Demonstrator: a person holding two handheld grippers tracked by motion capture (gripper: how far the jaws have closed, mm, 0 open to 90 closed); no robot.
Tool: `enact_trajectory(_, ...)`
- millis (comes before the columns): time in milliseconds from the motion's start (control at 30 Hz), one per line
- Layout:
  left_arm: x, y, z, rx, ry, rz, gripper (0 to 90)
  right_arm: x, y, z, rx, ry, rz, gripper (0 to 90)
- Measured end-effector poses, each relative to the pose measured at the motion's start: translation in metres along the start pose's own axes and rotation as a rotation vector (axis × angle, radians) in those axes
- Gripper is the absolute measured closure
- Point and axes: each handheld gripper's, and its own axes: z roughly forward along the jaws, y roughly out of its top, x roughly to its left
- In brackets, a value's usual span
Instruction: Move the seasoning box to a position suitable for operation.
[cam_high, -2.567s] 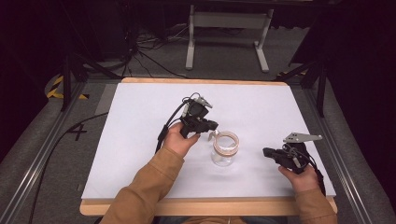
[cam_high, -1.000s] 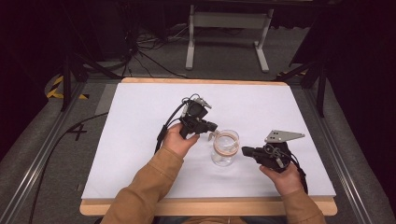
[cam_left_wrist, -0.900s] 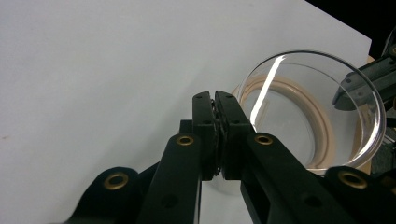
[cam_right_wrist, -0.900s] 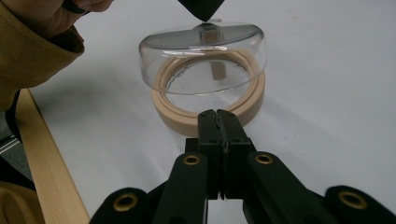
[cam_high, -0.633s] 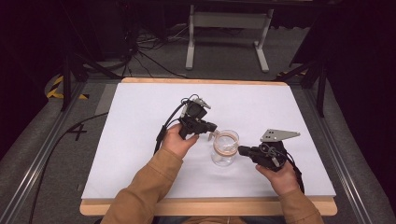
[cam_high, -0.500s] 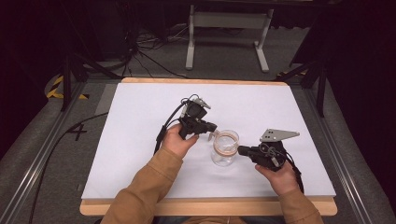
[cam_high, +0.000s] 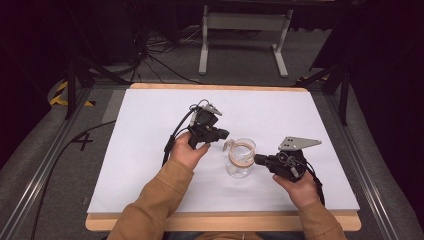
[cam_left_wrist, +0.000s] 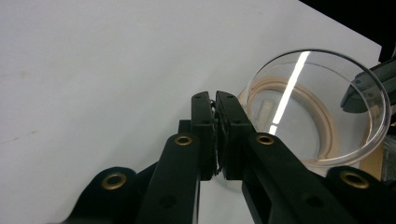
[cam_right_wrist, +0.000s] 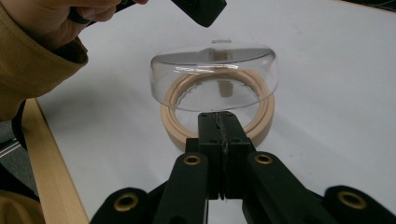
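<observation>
Our left tongs (cam_high: 223, 135) and right tongs (cam_high: 258, 159), both closed and empty, flank the jar (cam_high: 240, 158); open surface (cam_high: 150, 125) surrounds the jar.

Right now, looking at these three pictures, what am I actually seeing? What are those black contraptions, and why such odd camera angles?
There is no robot here: a person at a table holds a hand tool with two black jaws in each hand. The wide picture comes from a camera above the person, looking down on the white table. There you see the left gripper and the right gripper on either side of a clear glass jar with a tan ring at its mouth.

The other two pictures come from small cameras riding on the tools, each looking along its own jaws. In the left gripper view the left jaws are pressed together, empty, beside the jar. In the right gripper view the right jaws are also closed and empty, pointing at the jar's tan ring. Nothing is held.
</observation>
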Motion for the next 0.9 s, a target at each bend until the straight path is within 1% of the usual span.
enact_trajectory(33,0.000,-0.002,-0.004,-0.010,0.004,-0.011,86.4,0.000,0.000,0.000,0.000,0.000,0.000,89.7)
enact_trajectory(67,0.000,-0.003,-0.007,-0.014,0.010,-0.009,86.2,0.000,0.002,0.000,-0.004,-0.001,-0.003,89.7)
enact_trajectory(133,0.001,-0.008,-0.015,-0.039,0.025,-0.030,85.6,0.001,0.007,0.000,-0.018,0.005,-0.012,89.7)
enact_trajectory(167,0.002,-0.010,-0.019,-0.030,0.034,-0.030,85.5,0.001,0.008,0.001,-0.022,0.005,-0.016,89.8)
enact_trajectory(200,0.002,-0.012,-0.021,-0.046,0.036,-0.038,85.5,0.001,0.010,0.001,-0.024,0.008,-0.020,89.7)
enact_trajectory(233,0.002,-0.012,-0.021,-0.046,0.036,-0.038,85.4,0.001,0.010,0.001,-0.024,0.008,-0.020,89.7)
enact_trajectory(267,0.003,-0.015,-0.026,-0.042,0.043,-0.048,85.4,0.001,0.012,0.001,-0.027,0.012,-0.021,89.7)
enact_trajectory(333,0.005,-0.021,-0.031,-0.045,0.059,-0.053,85.2,0.001,0.016,0.003,-0.038,0.019,-0.031,89.7)
enact_trajectory(400,0.007,-0.025,-0.036,-0.041,0.071,-0.065,85.2,0.001,0.020,0.004,-0.047,0.023,-0.043,89.8)
enact_trajectory(467,0.008,-0.030,-0.041,-0.049,0.080,-0.084,85.2,0.001,0.024,0.005,-0.056,0.030,-0.046,89.8)
enact_trajectory(533,0.009,-0.035,-0.047,-0.052,0.090,-0.094,85.1,0.001,0.028,0.007,-0.063,0.036,-0.053,89.8)
enact_trajectory(667,0.010,-0.043,-0.054,-0.055,0.111,-0.104,85.0,0.002,0.035,0.010,-0.077,0.051,-0.064,89.8)
enact_trajectory(700,0.010,-0.046,-0.056,-0.060,0.116,-0.122,85.0,0.002,0.037,0.011,-0.081,0.056,-0.069,89.8)
enact_trajectory(733,0.011,-0.048,-0.058,-0.054,0.118,-0.122,84.7,0.003,0.040,0.013,-0.086,0.061,-0.075,89.8)
enact_trajectory(833,0.012,-0.055,-0.064,-0.056,0.135,-0.133,84.4,0.004,0.045,0.017,-0.091,0.071,-0.085,89.8)
enact_trajectory(900,0.013,-0.059,-0.067,-0.056,0.143,-0.147,84.3,0.004,0.048,0.019,-0.093,0.071,-0.093,89.8)
